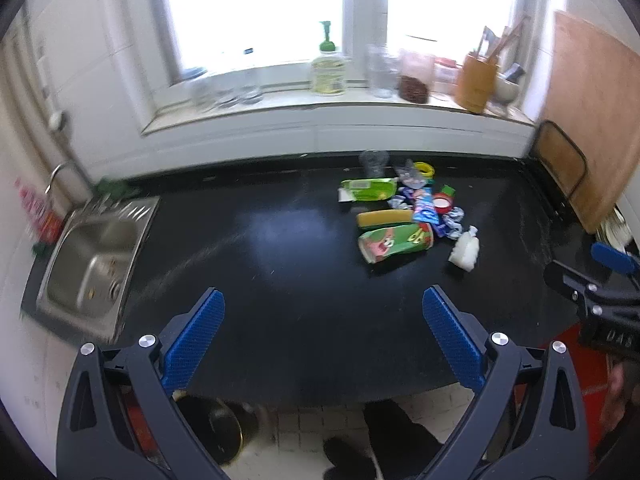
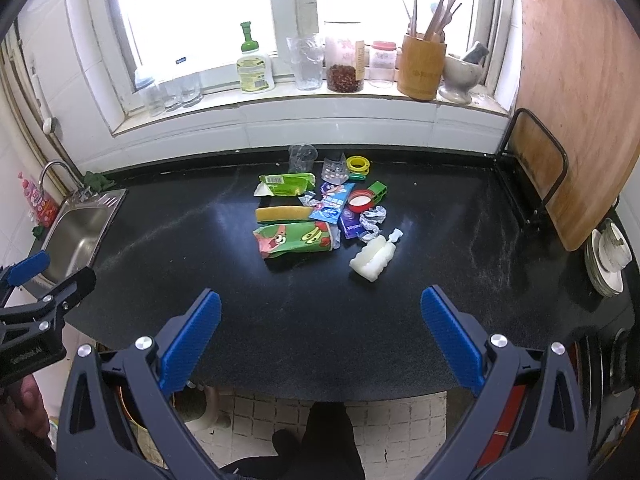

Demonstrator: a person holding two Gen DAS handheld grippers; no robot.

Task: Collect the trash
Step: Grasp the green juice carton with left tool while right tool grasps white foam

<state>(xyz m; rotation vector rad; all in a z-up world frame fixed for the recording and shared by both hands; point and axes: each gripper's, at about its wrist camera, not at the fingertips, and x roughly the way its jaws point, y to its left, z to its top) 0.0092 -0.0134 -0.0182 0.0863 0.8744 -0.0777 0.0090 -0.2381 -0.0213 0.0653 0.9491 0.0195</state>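
Bare black countertop (image 2: pixel 280 312) before the trash pile (image 2: pixel 320 208) (sink (image 2: pixel 76 236) far left)

You are working in a home kitchen: a steel sink (image 2: pixel 76 236) is sitting at the black stone countertop's (image 2: pixel 440 240) left edge, and stacked white dishes (image 2: pixel 608 264) are resting at its right edge.

A black countertop (image 2: pixel 460 216) stretches ahead of the tongs, backed by a white tiled wall (image 2: pixel 360 120). Beyond it, a bright window (image 2: pixel 200 4) washes out above a pale sill (image 2: pixel 280 98) crowded with jars and bottles. A steel sink (image 2: pixel 76 236) sits far left. A wooden board (image 2: pixel 576 92) leans upright at the right. Pale floor tiles (image 2: pixel 400 424) show below the counter edge.
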